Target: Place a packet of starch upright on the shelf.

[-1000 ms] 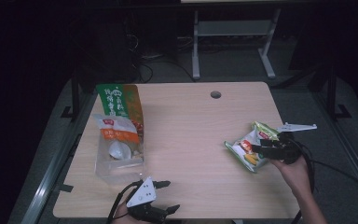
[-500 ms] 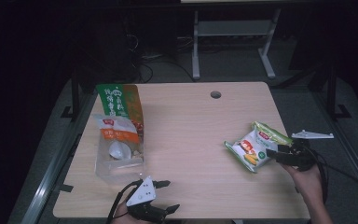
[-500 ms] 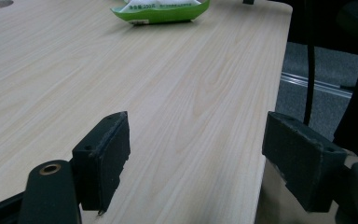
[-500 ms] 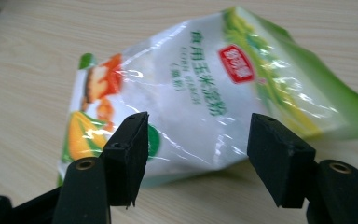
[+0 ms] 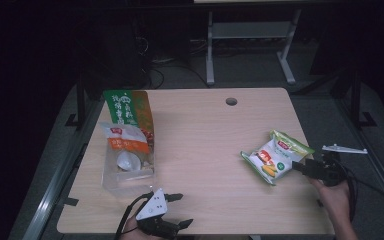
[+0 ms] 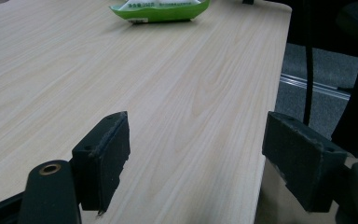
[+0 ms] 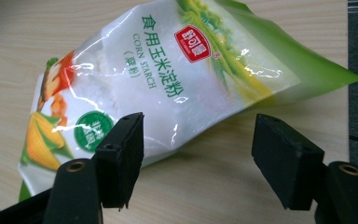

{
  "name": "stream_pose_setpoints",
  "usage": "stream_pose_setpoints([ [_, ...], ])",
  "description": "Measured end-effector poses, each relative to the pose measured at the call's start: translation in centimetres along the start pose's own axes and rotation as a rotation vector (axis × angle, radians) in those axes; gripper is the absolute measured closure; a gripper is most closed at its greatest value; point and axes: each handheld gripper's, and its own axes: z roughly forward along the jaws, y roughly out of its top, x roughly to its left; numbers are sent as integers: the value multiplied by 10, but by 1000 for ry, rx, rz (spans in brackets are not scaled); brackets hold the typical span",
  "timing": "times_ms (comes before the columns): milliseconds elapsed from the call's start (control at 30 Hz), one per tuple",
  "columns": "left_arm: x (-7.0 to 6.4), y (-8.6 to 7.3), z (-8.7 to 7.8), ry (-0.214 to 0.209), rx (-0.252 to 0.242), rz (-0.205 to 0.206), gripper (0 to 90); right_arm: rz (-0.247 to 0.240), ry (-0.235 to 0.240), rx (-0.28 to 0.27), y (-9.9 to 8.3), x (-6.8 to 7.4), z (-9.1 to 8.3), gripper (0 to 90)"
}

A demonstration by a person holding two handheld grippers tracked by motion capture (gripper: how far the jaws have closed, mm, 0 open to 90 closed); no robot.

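Note:
A green-and-white corn starch bag (image 5: 276, 156) lies flat on the wooden table (image 5: 210, 130) near its right edge. My right gripper (image 5: 298, 167) sits just right of the bag, open, its jaws apart from it. In the right gripper view the bag (image 7: 168, 70) lies just beyond the open right gripper (image 7: 198, 158), with bare table between the jaws. My left gripper (image 5: 182, 210) rests open at the table's front edge. The left gripper view shows that gripper (image 6: 196, 154) holding nothing, with the corn starch bag (image 6: 161, 9) far ahead.
A tall green-and-orange bag (image 5: 127, 112) lies at the table's left, with a clear pouch (image 5: 127, 165) holding white and orange packets in front of it. A cable hole (image 5: 231, 101) is at the back. A metal stand (image 5: 250, 35) stands on the floor behind.
My right gripper has let go of the corn starch bag and pulled back to the right and nearer the front. The bag now lies on the table. The left gripper stayed put.

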Motion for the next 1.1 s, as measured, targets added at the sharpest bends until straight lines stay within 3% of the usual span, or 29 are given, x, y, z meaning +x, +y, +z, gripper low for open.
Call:
stream_pose_setpoints([
  [400, -1, 0, 1, 0, -7, -12, 230, 110, 105, -44, 3, -9, 26, 345],
  [500, -2, 0, 1, 0, -4, -7, 230, 140, 166, -58, 3, -9, 31, 432],
  [633, -2, 0, 1, 1, 1, 5, 230, 167, 200, -73, 3, -8, 36, 548],
  [767, -3, 0, 2, 0, 2, 6, 230, 175, 219, -82, 5, -5, 40, 708],
  [867, -3, 0, 2, 0, 2, 7, 230, 146, 212, -75, 7, 0, 41, 813],
  [1100, -2, 1, 1, 2, 3, 9, 230, 78, 184, -65, 16, 10, 37, 887],
])
